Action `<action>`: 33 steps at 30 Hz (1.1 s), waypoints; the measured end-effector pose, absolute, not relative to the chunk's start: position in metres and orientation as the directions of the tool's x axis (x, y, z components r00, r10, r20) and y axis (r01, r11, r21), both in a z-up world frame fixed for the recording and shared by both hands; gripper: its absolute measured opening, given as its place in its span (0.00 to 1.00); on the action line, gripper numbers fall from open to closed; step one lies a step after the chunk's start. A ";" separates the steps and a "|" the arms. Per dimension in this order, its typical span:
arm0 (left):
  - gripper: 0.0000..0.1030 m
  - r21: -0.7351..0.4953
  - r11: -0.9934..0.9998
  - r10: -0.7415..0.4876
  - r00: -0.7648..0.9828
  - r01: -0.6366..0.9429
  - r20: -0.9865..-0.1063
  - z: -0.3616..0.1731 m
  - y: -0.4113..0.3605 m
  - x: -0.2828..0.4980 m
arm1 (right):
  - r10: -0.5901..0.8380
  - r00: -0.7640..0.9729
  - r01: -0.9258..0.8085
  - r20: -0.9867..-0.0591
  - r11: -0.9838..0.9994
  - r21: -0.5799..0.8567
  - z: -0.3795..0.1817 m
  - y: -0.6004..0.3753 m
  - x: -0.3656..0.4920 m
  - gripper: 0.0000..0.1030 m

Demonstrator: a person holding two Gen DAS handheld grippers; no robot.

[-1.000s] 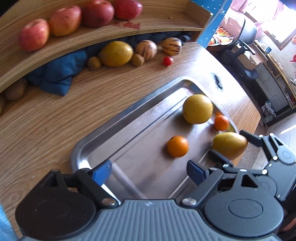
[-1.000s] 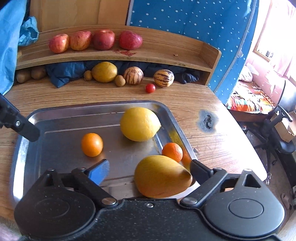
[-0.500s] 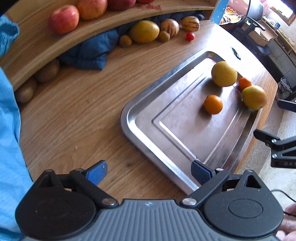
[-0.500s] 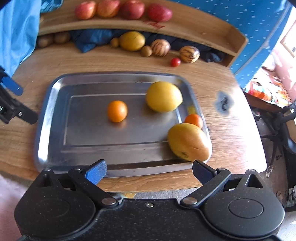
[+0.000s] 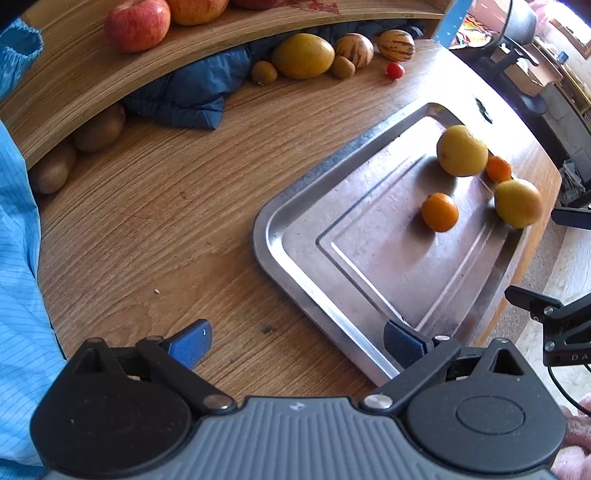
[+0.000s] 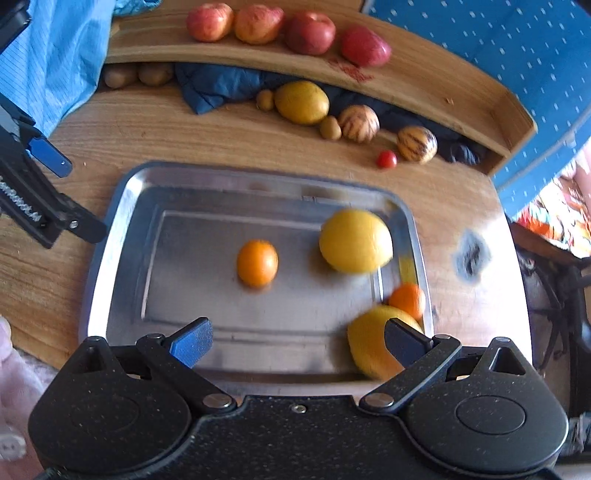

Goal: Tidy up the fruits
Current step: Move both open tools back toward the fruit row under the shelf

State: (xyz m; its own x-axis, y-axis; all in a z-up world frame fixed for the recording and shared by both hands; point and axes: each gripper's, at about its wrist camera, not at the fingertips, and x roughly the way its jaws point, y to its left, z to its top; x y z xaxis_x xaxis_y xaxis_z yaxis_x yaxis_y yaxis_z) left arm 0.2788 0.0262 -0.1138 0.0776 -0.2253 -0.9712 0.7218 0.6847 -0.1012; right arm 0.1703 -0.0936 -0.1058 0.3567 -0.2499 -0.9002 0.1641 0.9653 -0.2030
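Note:
A steel tray (image 5: 295, 236) (image 6: 122, 206) lies on the wooden table. In it are a round yellow fruit (image 5: 461, 150) (image 6: 354, 240), a yellow mango (image 5: 518, 202) (image 6: 373, 343) at the near right corner, a small orange (image 5: 439, 212) (image 6: 257, 263) in the middle and a second small orange (image 5: 498, 169) (image 6: 408, 299) by the right rim. My left gripper (image 5: 295, 341) is open and empty above the table at the tray's left edge. My right gripper (image 6: 295, 341) is open and empty above the tray's near edge, its right finger in front of the mango.
Several red apples (image 6: 258, 26) sit on a raised wooden shelf (image 6: 424, 85) at the back. Under it lie a yellow mango (image 6: 301, 101), two striped melons (image 6: 358, 123), small kiwis (image 6: 330, 127), a cherry tomato (image 6: 386, 159), potatoes (image 5: 98, 127) and a blue cloth (image 5: 181, 92). The table's edge is right of the tray.
Both grippers have pulled back from the tray and stayed open. The right gripper drew away from the mango, which stays in the tray's corner. The fruits have not moved.

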 end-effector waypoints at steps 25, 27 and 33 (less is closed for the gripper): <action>0.99 -0.140 0.896 -0.295 0.332 0.421 -0.896 -0.111 -0.025 0.350 | -0.303 0.593 0.051 -0.746 0.939 -0.340 -0.104 -0.143 0.247 0.97; 0.99 -0.152 0.893 -0.312 0.337 0.424 -0.888 -0.110 -0.036 0.356 | -0.303 0.602 0.037 -0.739 0.935 -0.354 -0.105 -0.151 0.253 0.97; 0.99 -0.230 0.888 -0.367 0.312 0.398 -0.876 -0.113 -0.066 0.376 | -0.272 0.615 -0.005 -0.740 0.937 -0.349 -0.110 -0.177 0.273 0.97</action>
